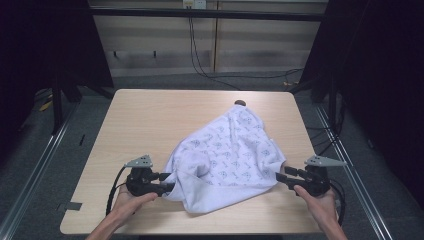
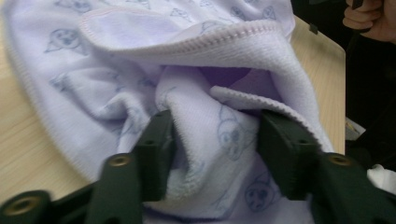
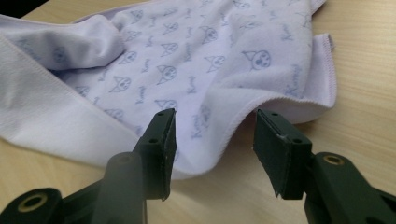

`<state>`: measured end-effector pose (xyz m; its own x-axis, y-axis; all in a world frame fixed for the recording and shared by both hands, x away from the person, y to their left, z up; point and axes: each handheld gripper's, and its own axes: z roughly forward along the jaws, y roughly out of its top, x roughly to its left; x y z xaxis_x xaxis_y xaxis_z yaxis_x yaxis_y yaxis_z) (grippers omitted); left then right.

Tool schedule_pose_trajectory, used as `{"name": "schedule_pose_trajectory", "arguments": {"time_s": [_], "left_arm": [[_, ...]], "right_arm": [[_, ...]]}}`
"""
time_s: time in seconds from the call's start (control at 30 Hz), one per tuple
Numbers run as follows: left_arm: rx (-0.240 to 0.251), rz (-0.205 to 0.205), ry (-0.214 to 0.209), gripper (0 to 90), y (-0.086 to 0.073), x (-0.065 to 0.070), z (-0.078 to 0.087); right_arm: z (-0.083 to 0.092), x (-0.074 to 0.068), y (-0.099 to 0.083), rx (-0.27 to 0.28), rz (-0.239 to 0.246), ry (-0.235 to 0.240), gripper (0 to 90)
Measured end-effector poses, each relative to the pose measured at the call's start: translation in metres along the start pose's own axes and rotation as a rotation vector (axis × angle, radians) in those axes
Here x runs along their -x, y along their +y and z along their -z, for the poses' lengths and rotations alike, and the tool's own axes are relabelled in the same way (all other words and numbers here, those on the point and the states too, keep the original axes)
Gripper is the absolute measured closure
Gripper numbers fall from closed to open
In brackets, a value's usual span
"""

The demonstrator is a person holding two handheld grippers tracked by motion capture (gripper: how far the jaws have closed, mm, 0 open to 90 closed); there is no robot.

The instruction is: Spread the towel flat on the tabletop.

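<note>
A pale lilac towel (image 1: 225,150) printed with small cat faces lies crumpled on the right half of the wooden table (image 1: 150,115). At its near left corner sits my left gripper (image 1: 167,182). In the left gripper view, the left gripper (image 2: 215,140) stands open, a loose fold of the towel (image 2: 219,135) bunched between the wide jaws without being pinched. My right gripper (image 1: 279,176) is at the towel's near right corner. In the right gripper view, the right gripper (image 3: 215,135) is open, and the towel's hemmed edge (image 3: 224,140) lies flat on the table under the gap.
A small dark round object (image 1: 240,103) sits at the table's far edge, just behind the towel. Black cables (image 1: 200,65) run along the floor beyond the table. Dark frame posts stand on both sides. The person's other hand (image 2: 369,18) shows far off.
</note>
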<state>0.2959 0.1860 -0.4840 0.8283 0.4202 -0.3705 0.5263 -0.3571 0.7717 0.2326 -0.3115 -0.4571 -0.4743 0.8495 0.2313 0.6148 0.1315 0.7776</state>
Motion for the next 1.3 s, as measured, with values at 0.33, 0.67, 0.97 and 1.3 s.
{"name": "schedule_pose_trajectory", "arguments": {"time_s": [0.33, 0.67, 0.97, 1.3], "left_arm": [[-0.096, -0.07, -0.057, 81.1, 0.002, 0.029, -0.028], [-0.111, -0.083, -0.033, 71.1, -0.001, 0.032, -0.03], [-0.086, -0.097, 0.026, 80.3, 0.0, 0.029, -0.02], [-0.068, -0.032, -0.031, 79.6, -0.007, 0.019, -0.001]], "right_arm": [[-0.057, -0.07, 0.017, -0.052, 0.163, 0.25, 52.1], [-0.111, -0.157, 0.052, -0.047, 0.266, 0.498, 47.9], [-0.116, -0.151, 0.052, -0.037, 0.255, 0.441, 88.0], [-0.033, -0.062, 0.005, -0.042, 0.12, 0.206, 88.6]]}}
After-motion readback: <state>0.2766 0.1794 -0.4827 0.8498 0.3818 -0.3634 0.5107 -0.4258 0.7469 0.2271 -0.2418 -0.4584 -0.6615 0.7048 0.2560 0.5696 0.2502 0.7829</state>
